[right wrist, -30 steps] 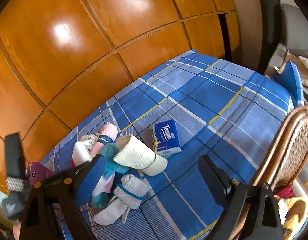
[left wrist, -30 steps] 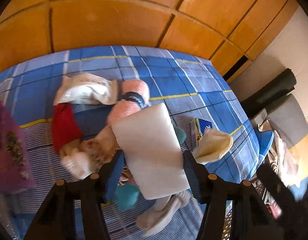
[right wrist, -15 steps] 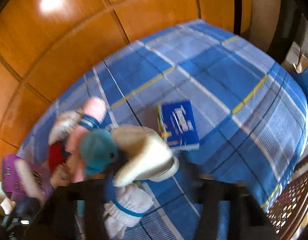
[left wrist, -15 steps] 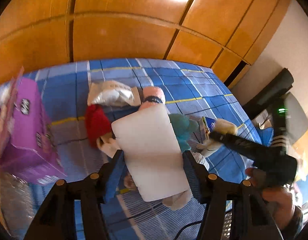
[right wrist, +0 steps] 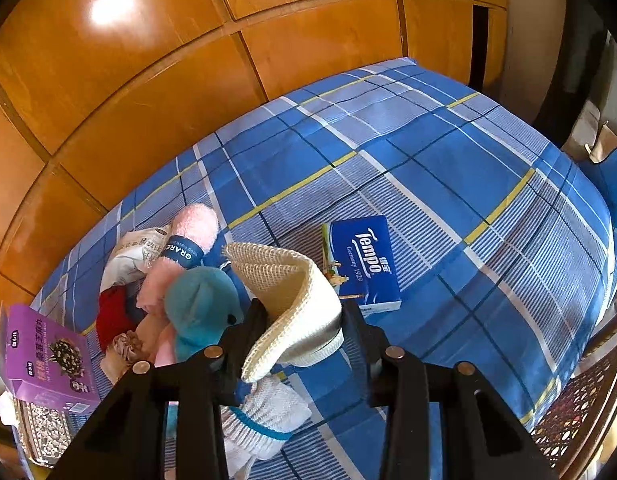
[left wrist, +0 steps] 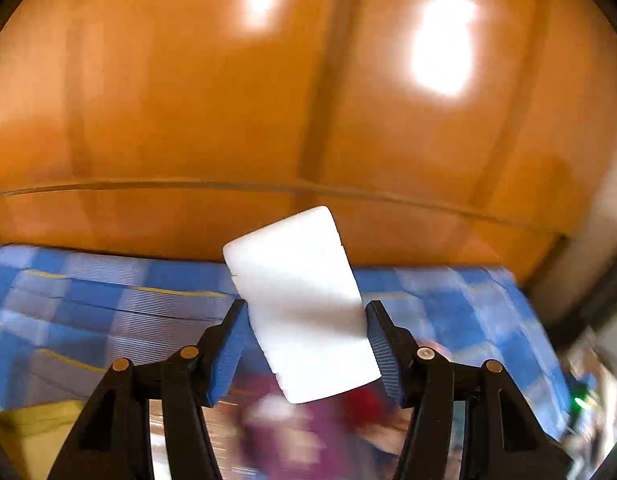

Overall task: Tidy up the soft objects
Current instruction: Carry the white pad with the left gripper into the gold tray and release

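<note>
My left gripper [left wrist: 306, 320] is shut on a white foam block [left wrist: 300, 300], held up over the blue plaid bed [left wrist: 108, 304] and facing the wooden wall. In the right wrist view my right gripper [right wrist: 304, 316] has a cream knitted cloth [right wrist: 292, 280] between its jaws, which are closing and squeeze it at both sides. Left of the cloth lies a pile: a teal plush [right wrist: 200, 308], a pink towel roll [right wrist: 192, 232], a red piece [right wrist: 112, 316] and a crinkled packet [right wrist: 136, 252]. Below the fingers lies a white sock with a blue stripe [right wrist: 268, 416].
A blue Tempo tissue pack [right wrist: 364, 260] lies just right of the cream cloth. A purple box [right wrist: 44, 356] stands at the bed's left edge. A wicker chair [right wrist: 576, 412] is at the lower right. Orange wooden panels [right wrist: 148, 80] back the bed.
My left gripper rose and swung away from the pile with the white block, now facing the wall. My right gripper dropped onto the cream cloth and its wide jaws closed on it.
</note>
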The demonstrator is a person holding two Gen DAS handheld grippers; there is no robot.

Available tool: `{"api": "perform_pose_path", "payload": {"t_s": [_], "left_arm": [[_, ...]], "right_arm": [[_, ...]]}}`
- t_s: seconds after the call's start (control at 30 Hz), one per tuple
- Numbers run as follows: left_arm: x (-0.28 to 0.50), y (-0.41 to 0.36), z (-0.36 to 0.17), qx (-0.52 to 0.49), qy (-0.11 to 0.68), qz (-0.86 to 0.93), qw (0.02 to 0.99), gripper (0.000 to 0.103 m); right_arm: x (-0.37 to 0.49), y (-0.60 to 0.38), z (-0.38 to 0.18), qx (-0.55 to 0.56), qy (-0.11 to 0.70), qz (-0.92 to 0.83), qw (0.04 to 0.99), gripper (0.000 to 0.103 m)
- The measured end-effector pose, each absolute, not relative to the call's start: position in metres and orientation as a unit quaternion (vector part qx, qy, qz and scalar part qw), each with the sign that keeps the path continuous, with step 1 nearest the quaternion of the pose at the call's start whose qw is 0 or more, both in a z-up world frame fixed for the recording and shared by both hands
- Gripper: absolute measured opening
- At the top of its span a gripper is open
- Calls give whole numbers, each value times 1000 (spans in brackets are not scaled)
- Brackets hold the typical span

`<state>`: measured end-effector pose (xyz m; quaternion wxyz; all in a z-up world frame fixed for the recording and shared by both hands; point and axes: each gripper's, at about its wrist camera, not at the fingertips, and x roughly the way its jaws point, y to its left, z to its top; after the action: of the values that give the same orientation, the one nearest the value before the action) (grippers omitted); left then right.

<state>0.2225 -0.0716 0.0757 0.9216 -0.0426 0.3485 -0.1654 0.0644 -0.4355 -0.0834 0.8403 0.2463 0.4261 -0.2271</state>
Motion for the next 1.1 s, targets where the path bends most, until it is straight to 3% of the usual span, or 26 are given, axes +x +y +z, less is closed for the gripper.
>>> {"api": "perform_pose_path", "payload": {"t_s": [0.2,0.47,0.77,1.03,1.1], "left_arm": [[213,62,56,-68,346,-32,935,61],[130,183,-31,-76,394,73,913,61],[56,189,-89,-87,430,70,896,65],[28,173,-69,-53,391,73,916,82],[24,171,-61,-42,377,72,922,83]], "right_arm": [[66,-432,-83,235,427,-228,843,38],[68,-424,-82,210,429,-236,846,38],[73,-411,-82,164,434,-249,850,37],[72,-402,-73,141,416,-241,865,36],[74,-399,-70,139,416,-237,867,36]]}}
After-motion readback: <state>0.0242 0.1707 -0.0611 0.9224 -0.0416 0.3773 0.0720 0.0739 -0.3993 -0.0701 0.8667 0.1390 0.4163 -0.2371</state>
